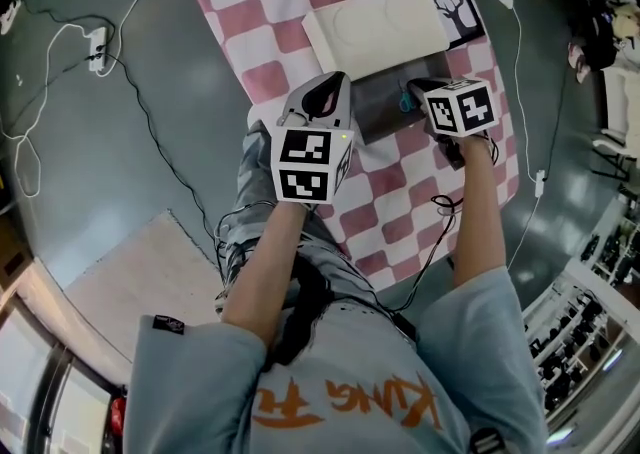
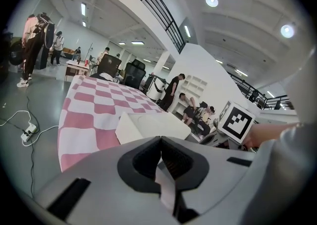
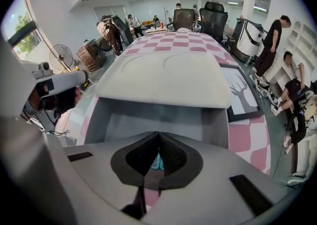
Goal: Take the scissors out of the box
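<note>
Right jaws: shut tight on the right gripper (image 3: 158, 135). The tips touch and I see nothing pinched between them.
Left jaws: shut too on the left gripper (image 2: 160, 140), and empty.
Scissors: only a small teal bit (image 3: 155, 161) shows, most likely a handle. It lies inside the grey box (image 3: 148, 115), at the near end.
Which way from the jaws: straight under the right jaws and just past them. This gripper points steeply down into the box.
Long side of the scissors: I cannot tell, too little of them shows.
Nearer hand: the right one, right over the box. The left gripper sits beside the box, near the middle of the head view.
Lid: a white lid (image 3: 163, 78) lies at the far end of the box.
Surface: covered by a pink and white checked cloth (image 1: 300, 2).
Only the right gripper view shows: the inside of the box.
Only the head view shows: both grippers and the box together.
My guess: the right jaws must open before they can grab the handle.
</note>
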Demonstrator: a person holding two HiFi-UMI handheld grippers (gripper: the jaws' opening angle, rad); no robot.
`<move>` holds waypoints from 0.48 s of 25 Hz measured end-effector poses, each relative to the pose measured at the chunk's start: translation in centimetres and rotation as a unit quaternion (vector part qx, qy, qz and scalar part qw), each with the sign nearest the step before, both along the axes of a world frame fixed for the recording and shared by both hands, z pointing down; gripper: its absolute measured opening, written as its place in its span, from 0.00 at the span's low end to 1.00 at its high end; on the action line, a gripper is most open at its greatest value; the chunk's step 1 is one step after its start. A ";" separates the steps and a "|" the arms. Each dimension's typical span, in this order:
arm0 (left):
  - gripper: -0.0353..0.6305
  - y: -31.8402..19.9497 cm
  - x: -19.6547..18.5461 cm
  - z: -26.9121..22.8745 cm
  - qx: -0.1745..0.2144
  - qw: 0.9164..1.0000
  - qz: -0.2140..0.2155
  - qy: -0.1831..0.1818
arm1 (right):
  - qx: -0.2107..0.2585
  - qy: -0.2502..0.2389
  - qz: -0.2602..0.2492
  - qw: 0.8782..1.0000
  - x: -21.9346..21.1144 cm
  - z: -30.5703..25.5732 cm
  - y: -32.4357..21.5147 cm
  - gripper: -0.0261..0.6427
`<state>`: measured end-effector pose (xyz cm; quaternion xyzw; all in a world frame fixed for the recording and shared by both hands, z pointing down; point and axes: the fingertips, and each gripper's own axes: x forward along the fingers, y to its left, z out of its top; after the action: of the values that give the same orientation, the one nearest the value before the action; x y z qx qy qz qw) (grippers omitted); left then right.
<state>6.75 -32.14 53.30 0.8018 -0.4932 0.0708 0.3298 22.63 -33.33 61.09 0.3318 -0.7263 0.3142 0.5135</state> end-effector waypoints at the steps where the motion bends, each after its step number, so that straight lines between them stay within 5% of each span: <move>1: 0.08 -0.1 0.0 0.0 0.001 1.000 0.000 0.001 | -0.002 0.004 -0.001 1.000 -0.1 0.1 -0.1 0.04; 12: 0.08 -0.3 -0.3 0.6 -0.005 1.000 0.002 0.010 | -0.068 0.032 -0.040 0.996 0.1 1.9 0.2 0.14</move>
<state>6.49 -32.47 53.87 0.8018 -0.4881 0.0661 0.3384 22.78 -33.16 62.97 0.2761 -0.6993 0.3316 0.5699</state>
